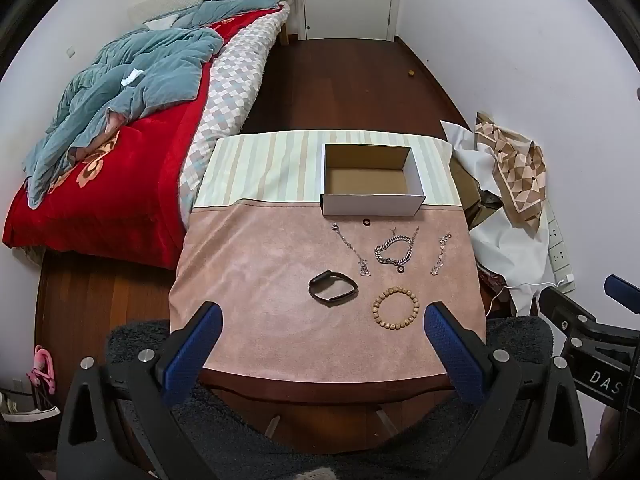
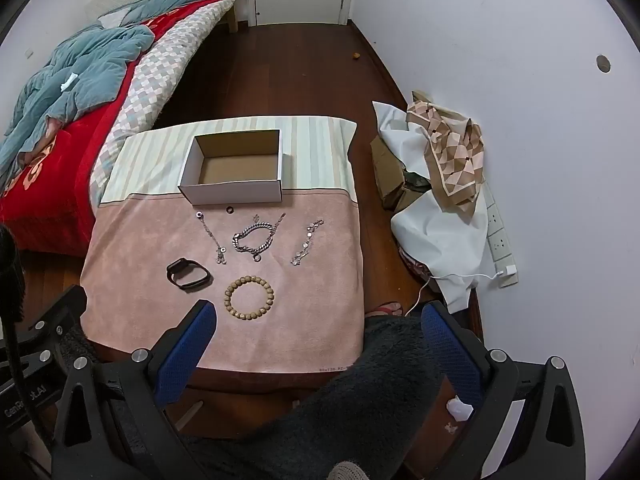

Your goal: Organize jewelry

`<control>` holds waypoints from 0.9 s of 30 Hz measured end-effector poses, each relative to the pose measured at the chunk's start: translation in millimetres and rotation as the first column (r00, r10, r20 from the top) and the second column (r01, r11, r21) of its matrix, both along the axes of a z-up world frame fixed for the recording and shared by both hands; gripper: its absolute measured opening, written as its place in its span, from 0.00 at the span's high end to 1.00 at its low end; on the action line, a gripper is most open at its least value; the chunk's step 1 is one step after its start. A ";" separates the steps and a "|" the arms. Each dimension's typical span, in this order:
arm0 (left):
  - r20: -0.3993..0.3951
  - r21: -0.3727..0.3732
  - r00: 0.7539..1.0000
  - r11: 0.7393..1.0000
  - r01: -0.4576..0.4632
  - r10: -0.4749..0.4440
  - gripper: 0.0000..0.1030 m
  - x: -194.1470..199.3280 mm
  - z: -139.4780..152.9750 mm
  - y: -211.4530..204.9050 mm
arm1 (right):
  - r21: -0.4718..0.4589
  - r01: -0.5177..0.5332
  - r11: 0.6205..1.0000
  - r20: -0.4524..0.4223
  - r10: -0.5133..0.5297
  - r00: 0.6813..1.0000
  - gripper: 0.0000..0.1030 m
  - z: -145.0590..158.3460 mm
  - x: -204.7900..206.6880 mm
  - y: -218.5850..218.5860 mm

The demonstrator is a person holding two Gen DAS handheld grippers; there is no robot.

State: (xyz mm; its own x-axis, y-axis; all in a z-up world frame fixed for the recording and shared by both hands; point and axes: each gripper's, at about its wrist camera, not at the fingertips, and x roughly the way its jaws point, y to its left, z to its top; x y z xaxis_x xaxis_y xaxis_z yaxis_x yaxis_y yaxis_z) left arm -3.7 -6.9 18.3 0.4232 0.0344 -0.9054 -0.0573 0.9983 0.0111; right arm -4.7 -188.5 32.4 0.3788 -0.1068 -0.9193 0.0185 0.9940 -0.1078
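An empty white cardboard box (image 1: 373, 204) (image 2: 232, 194) stands at the back of a small cloth-covered table (image 1: 256, 288) (image 2: 132, 272). In front of it lie a small dark ring (image 1: 365, 222) (image 2: 229, 209), a thin silver chain (image 1: 352, 250) (image 2: 211, 237), a thick silver chain bracelet (image 1: 394, 251) (image 2: 255, 238), a pale linked bracelet (image 1: 441, 254) (image 2: 307, 242), a black wristband (image 1: 333, 288) (image 2: 188, 274) and a wooden bead bracelet (image 1: 396, 309) (image 2: 249, 298). My left gripper (image 1: 322, 314) is open and empty above the near edge. My right gripper (image 2: 320, 314) is open and empty over the near right corner.
A bed (image 1: 120, 132) (image 2: 80, 80) with red and blue covers lies to the left. A pile of cloth and boxes (image 1: 508, 184) (image 2: 440, 176) and a power strip (image 2: 500, 240) sit against the right wall. The person's dark-clad legs (image 2: 360, 400) are under the grippers.
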 end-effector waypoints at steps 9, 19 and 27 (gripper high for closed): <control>0.004 -0.001 1.000 1.000 0.003 -0.003 0.00 0.5 2.4 -0.7 | -0.002 0.004 1.000 0.005 -0.004 1.000 0.00 1.5 -1.2 1.4; 0.015 -0.005 1.000 1.000 0.009 -0.009 0.00 0.1 10.8 -3.1 | -0.001 0.002 1.000 0.013 -0.002 1.000 0.00 7.0 -3.2 1.6; 0.028 -0.012 1.000 1.000 0.015 -0.014 0.00 -2.9 16.5 -4.0 | 0.003 -0.003 1.000 0.027 0.003 1.000 0.00 12.2 -7.3 0.3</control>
